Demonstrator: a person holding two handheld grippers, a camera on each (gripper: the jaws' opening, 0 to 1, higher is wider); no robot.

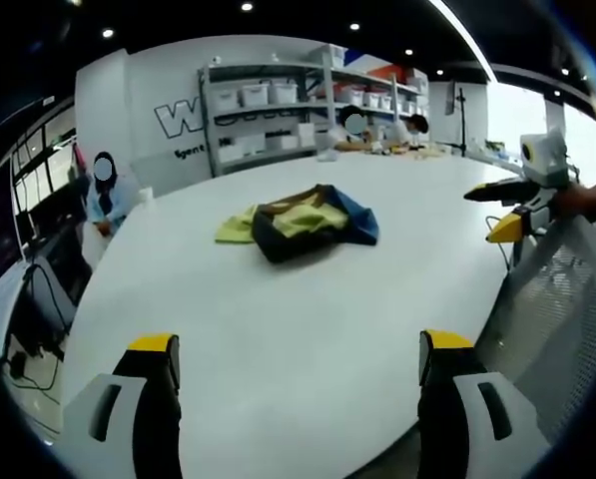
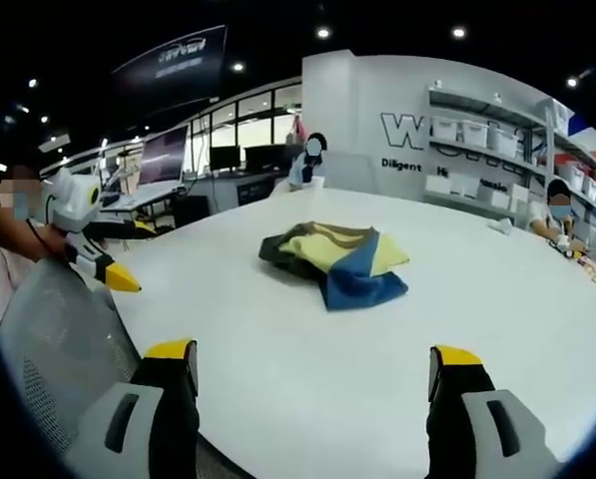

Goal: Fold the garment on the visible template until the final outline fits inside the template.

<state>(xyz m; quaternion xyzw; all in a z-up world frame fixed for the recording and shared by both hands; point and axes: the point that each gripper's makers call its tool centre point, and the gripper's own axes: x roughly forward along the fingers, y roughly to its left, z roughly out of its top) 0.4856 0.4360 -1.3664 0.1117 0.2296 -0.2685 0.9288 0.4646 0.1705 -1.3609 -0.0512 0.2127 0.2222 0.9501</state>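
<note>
Crumpled garment point(image 1: 302, 224) lying in a heap out on the white table point(image 1: 278, 329), toward 12 o'clock from the left hand-held gripper point(image 1: 296, 374) in the left gripper view. Colour blocks showing: pale yellow-green, dark navy or black, and a blue panel at its 3 o'clock edge. A yellow flap trailing flat toward 9 o'clock, the rest bunched and rumpled, folds overlapping, outline irregular. Cannot tell sleeves from body in that pile.

Left hand-held gripper jaws spread wide, yellow-tipped, rising from 6 o'clock, nothing between them, well apart from the cloth.

From the right gripper view, same garment point(image 2: 335, 259) at about 12 o'clock, resting on the table point(image 2: 307, 379); here the blue panel falling toward 5 o'clock, yellow on top, dark fabric along the 9 o'clock side. Right hand-held gripper point(image 2: 313, 379) also gaping wide, empty, well short of the heap.

Right hand-held gripper point(image 1: 507, 210) also peeking into the left gripper view at 3 o'clock, and the left hand-held gripper point(image 2: 103, 264) into the right gripper view at 9 o'clock. Mesh chair back point(image 1: 552, 309) low at 4 o'clock. Shelving with white bins point(image 1: 278, 110) against the far wall; seated people around the table's far edge.
</note>
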